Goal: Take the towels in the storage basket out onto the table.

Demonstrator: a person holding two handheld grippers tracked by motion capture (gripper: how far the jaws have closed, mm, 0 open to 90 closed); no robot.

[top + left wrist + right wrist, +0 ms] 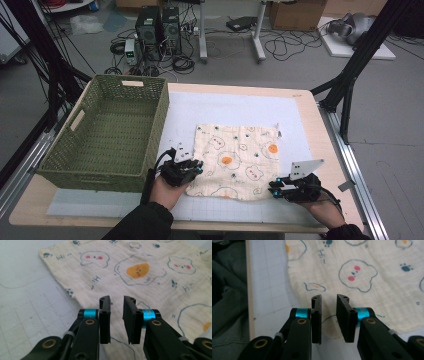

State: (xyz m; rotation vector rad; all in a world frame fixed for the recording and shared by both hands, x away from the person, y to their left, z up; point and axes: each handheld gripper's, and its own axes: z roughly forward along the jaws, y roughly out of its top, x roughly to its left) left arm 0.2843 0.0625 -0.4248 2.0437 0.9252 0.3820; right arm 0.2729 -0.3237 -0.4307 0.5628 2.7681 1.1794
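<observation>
A cream cloth (pixel 240 155) printed with fried eggs and bear faces lies flat on the white grid mat (pixel 225 107). My left gripper (pixel 199 166) sits at the cloth's near left edge. In the left gripper view the cloth (pixel 155 277) spreads under the left gripper (pixel 116 302), whose jaws stand a little apart with nothing pinched. My right gripper (pixel 272 186) is at the cloth's near right corner. In the right gripper view the right gripper (pixel 329 301) hovers just above the cloth's (pixel 374 290) rounded edge, jaws slightly apart.
A green woven basket (pixel 161 125) stands empty on the table's left side, close to my left hand. The wooden table edge (pixel 322 145) runs along the right. A dark sleeve (pixel 227 302) shows beyond the table's near edge.
</observation>
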